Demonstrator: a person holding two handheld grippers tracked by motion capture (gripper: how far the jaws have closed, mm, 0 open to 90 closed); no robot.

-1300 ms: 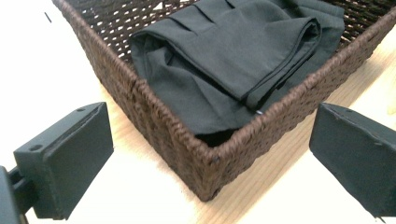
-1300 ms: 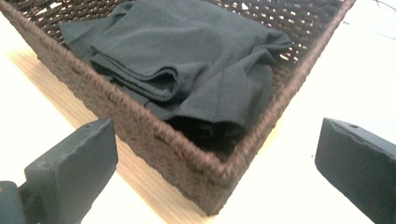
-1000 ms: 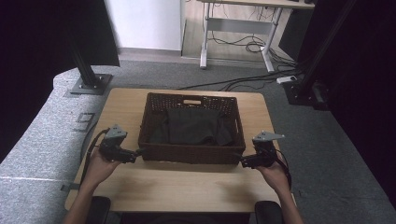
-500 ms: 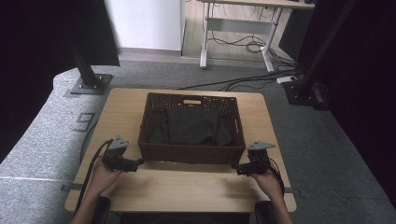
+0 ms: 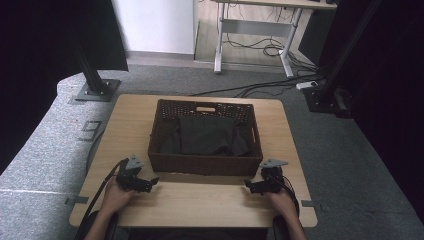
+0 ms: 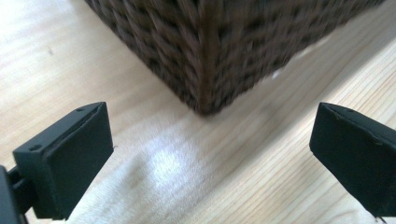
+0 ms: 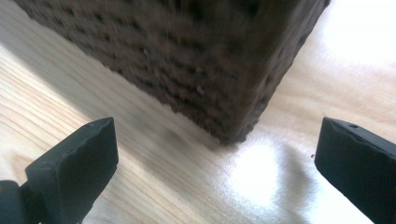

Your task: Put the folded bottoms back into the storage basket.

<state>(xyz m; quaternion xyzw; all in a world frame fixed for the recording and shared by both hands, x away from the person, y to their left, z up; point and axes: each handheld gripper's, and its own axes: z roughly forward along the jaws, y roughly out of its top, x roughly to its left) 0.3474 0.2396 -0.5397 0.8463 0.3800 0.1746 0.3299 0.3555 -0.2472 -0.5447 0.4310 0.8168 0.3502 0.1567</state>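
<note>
Brown wicker forms the basket [image 5: 205, 162], which sits a little behind the middle of the wooden table [image 5: 200, 205], its long sides running across. A dark cloth [image 5: 207, 135] lies folded inside it, covering most of the floor; a slot handle is cut in the far wall. To either side of the basket a band of bare wood runs to the table's left and right edges, and a narrower band lies behind it. In front, a wide strip of open tabletop reaches to the near edge, and both hands are there.

The left gripper [image 5: 148, 182] lies low over this strip, just off the basket's near left corner, pointing inward along the front wall. In the left gripper view its two black jaws stand wide apart with nothing between them but wood, and the basket's corner [image 6: 205, 56] rises just ahead, not touching them. The right gripper [image 5: 251, 187] mirrors it by the near right corner, close to the front wall. In the right gripper view its jaws are likewise spread wide over bare wood, the corner of the basket [image 7: 233, 84] just ahead and apart from them. A cable [image 5: 102, 187] loops from the left gripper off the near left edge.
</note>
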